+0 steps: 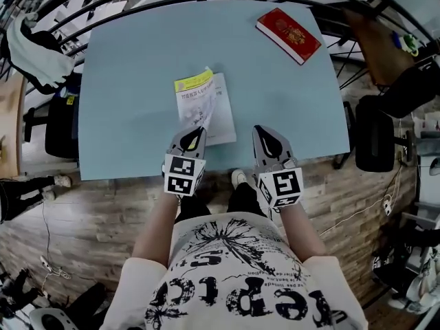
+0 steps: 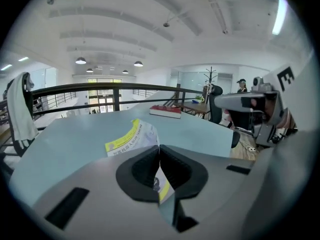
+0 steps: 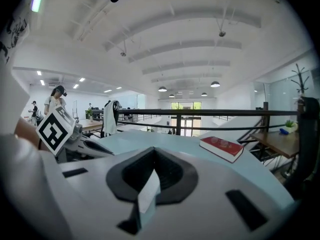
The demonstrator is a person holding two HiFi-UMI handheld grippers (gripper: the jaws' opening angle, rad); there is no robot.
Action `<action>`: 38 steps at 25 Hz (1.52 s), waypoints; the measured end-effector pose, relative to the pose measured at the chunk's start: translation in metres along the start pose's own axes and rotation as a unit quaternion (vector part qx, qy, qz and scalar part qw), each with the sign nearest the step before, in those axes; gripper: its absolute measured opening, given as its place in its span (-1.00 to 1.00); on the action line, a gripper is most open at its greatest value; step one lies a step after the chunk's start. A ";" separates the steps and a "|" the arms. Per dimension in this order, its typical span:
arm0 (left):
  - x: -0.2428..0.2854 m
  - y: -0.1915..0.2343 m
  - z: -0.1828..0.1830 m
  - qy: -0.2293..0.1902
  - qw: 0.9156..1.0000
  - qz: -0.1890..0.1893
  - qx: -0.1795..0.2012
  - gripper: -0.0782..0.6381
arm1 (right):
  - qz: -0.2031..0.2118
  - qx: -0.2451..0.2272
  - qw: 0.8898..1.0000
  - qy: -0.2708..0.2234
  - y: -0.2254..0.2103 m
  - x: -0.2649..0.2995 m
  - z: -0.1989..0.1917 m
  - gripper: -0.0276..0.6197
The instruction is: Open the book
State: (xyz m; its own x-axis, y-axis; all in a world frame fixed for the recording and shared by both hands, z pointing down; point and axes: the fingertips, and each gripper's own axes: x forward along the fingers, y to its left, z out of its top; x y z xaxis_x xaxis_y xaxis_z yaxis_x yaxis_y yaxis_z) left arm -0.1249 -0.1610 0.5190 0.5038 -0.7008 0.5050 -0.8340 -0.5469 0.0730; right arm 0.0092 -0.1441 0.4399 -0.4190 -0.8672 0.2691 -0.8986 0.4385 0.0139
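At the near tabletop (image 1: 130,143) edge, my left gripper's (image 1: 200,131) jaws clamp the book's (image 1: 214,105) raised cover; my right gripper's (image 1: 261,131) jaws are closed and empty.

Bright, even light — fisheye-bent edges, dark corners.

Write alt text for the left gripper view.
The left gripper has its jaws shut on the cover of a thin white and yellow book, holding it raised off a pale blue table. A red book lies farther back on the table, before a dark railing.
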 end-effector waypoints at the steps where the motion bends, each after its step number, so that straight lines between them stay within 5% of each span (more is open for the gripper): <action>1: -0.008 0.009 0.002 -0.007 1.000 0.009 -0.005 -0.72 | 0.006 -0.003 1.000 -0.003 0.006 0.003 0.003 -0.88; 7: -0.058 0.064 -0.004 -0.036 0.996 0.071 -0.040 -0.72 | 0.036 -0.020 0.999 -0.009 0.044 0.019 0.018 -0.88; 13: -0.091 0.108 -0.048 -0.033 0.985 0.092 -0.143 -0.72 | 0.056 -0.028 0.998 -0.004 0.080 0.032 0.017 -0.88; 25: -0.105 0.172 -0.156 0.050 0.958 0.146 -0.242 -0.71 | 0.077 -0.037 0.996 0.030 0.134 0.059 -0.008 -0.88; 31: -0.097 0.174 -0.170 0.072 0.963 0.129 -0.223 -0.69 | 0.070 -0.028 0.996 0.048 0.150 0.068 -0.027 -0.88; 34: -0.098 0.176 -0.172 0.074 0.964 0.121 -0.226 -0.39 | 0.068 -0.028 0.996 0.046 0.157 0.070 -0.027 -0.88; 38: -0.112 0.184 -0.157 0.053 0.965 0.131 -0.222 -0.35 | 0.067 -0.031 0.997 0.034 0.158 0.070 -0.015 -0.88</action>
State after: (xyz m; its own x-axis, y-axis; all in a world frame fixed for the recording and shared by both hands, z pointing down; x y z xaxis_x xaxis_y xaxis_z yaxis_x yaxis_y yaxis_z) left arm -0.3703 -0.1115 0.6108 0.2561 -0.7252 0.6391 -0.9555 -0.0900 0.2808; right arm -0.1598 -0.1317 0.4756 -0.5223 -0.7831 0.3376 -0.8249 0.5643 0.0326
